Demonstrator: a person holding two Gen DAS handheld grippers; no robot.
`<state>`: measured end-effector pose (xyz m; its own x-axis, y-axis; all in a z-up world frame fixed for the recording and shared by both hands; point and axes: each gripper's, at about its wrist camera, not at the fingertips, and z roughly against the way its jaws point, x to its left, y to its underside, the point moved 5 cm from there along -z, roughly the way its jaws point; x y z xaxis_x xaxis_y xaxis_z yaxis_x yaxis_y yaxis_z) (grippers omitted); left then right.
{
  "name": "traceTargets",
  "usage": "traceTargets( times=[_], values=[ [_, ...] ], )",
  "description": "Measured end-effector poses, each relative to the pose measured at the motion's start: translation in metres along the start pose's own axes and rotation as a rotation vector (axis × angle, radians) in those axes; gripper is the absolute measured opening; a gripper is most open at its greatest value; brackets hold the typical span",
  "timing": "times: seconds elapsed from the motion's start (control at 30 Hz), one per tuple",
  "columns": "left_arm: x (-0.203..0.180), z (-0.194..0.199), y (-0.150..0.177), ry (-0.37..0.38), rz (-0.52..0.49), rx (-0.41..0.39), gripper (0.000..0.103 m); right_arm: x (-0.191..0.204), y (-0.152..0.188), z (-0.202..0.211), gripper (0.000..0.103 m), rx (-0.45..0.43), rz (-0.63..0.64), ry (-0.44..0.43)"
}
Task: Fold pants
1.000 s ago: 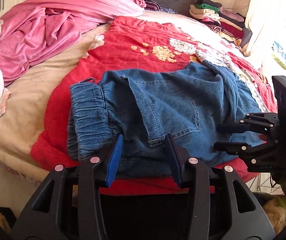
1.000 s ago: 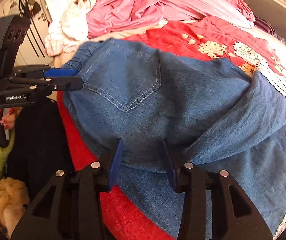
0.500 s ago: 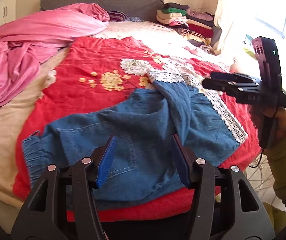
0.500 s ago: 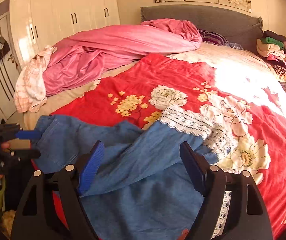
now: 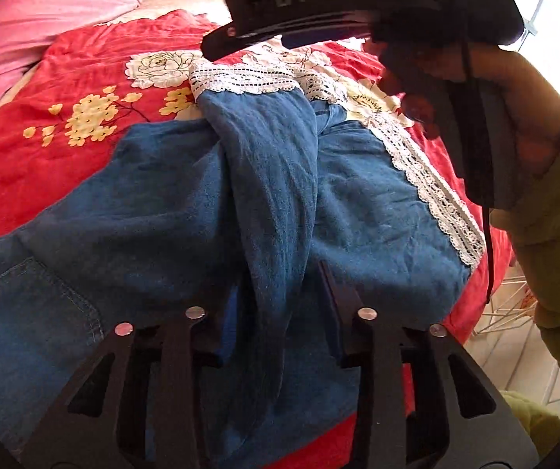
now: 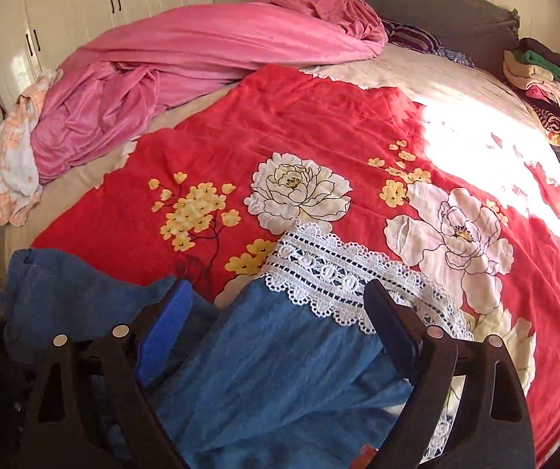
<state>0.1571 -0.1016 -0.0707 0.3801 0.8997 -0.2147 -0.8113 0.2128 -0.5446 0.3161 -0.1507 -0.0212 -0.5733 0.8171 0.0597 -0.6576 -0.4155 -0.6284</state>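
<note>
Blue denim pants [image 5: 155, 211] with white lace hems [image 5: 248, 78] lie spread on a red floral quilt [image 5: 45, 148]. One leg is folded over the other into a raised ridge. My left gripper [image 5: 280, 277] straddles that ridge near its low end; its jaws are closing and the fold fills the gap, draped over the left finger. My right gripper [image 6: 278, 289] hovers above the upper leg's lace hem [image 6: 338, 273] with jaws wide and still opening, nothing pressed between them. From the left wrist view the right gripper [image 5: 221, 39] hangs over the hems.
A crumpled pink blanket [image 6: 201, 58] fills the far left of the bed. Stacked folded clothes [image 6: 534, 66] sit at the far right by the headboard. White wardrobes [image 6: 84, 8] stand behind. A hand and green sleeve [image 5: 553, 215] hold the right gripper; a white wire basket [image 5: 507, 312] stands beside the bed.
Both grippers moved from the waistband end along the pants toward the lace hems. The right gripper's jaws widened. The left gripper came down around the folded leg and narrowed.
</note>
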Motion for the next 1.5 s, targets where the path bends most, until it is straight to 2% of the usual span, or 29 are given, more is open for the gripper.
traceTargets(
  times=[0.17, 0.27, 0.33, 0.37, 0.4, 0.43, 0.5, 0.57, 0.77, 0.87, 0.93, 1.07, 1.1, 1.13, 1.23, 1.37, 1.5],
  values=[
    [0.003, 0.002, 0.004, 0.006, -0.013, -0.014, 0.011, 0.002, -0.009, -0.04, 0.088, 0.064, 0.007, 0.041],
    [0.003, 0.002, 0.006, 0.014, -0.023, -0.022, 0.011, 0.0, -0.014, -0.062, 0.086, 0.102, -0.01, 0.069],
    [0.004, 0.003, 0.007, 0.023, -0.021, -0.024, 0.011, -0.003, -0.015, -0.076, 0.069, 0.126, -0.02, 0.08],
    [0.004, 0.004, 0.007, 0.03, -0.018, -0.026, 0.011, -0.004, -0.014, -0.083, 0.051, 0.137, -0.023, 0.075],
    [0.005, 0.005, 0.007, 0.039, -0.014, -0.028, 0.011, -0.008, -0.013, -0.088, 0.042, 0.146, -0.027, 0.084],
    [0.007, 0.006, 0.007, 0.046, -0.01, -0.029, 0.011, -0.012, -0.012, -0.091, 0.038, 0.147, -0.034, 0.088],
    [0.01, 0.009, 0.007, 0.06, 0.0, -0.032, 0.011, -0.019, -0.01, -0.089, 0.018, 0.126, -0.042, 0.077],
    [0.011, 0.01, 0.008, 0.068, 0.002, -0.035, 0.011, -0.024, -0.009, -0.076, 0.012, 0.09, -0.067, 0.043],
    [0.014, 0.015, 0.007, 0.072, -0.002, -0.049, 0.012, -0.047, 0.004, -0.013, 0.009, -0.049, -0.188, -0.033],
    [0.009, 0.009, 0.005, 0.075, 0.003, -0.06, 0.021, -0.06, 0.018, 0.024, 0.009, -0.115, -0.242, -0.037],
    [0.009, 0.009, 0.004, 0.082, 0.014, -0.071, 0.03, -0.069, 0.028, 0.045, 0.009, -0.146, -0.278, -0.038],
    [0.009, 0.009, 0.002, 0.086, 0.017, -0.085, 0.03, -0.089, 0.055, 0.075, 0.009, -0.192, -0.362, -0.035],
    [0.008, 0.009, 0.002, 0.087, 0.012, -0.087, 0.022, -0.093, 0.061, 0.082, 0.009, -0.203, -0.381, -0.033],
    [0.007, 0.009, 0.003, 0.085, 0.003, -0.089, 0.009, -0.096, 0.067, 0.088, 0.009, -0.212, -0.397, -0.033],
    [0.003, 0.009, 0.003, 0.079, -0.026, -0.083, 0.0, -0.104, 0.086, 0.101, 0.009, -0.233, -0.452, -0.042],
    [-0.005, 0.025, 0.007, 0.073, -0.091, -0.097, 0.0, -0.104, 0.113, 0.12, 0.009, -0.248, -0.492, -0.052],
    [-0.005, 0.045, 0.012, 0.063, -0.109, -0.131, 0.0, -0.093, 0.143, 0.146, 0.009, -0.262, -0.521, -0.084]
  ],
)
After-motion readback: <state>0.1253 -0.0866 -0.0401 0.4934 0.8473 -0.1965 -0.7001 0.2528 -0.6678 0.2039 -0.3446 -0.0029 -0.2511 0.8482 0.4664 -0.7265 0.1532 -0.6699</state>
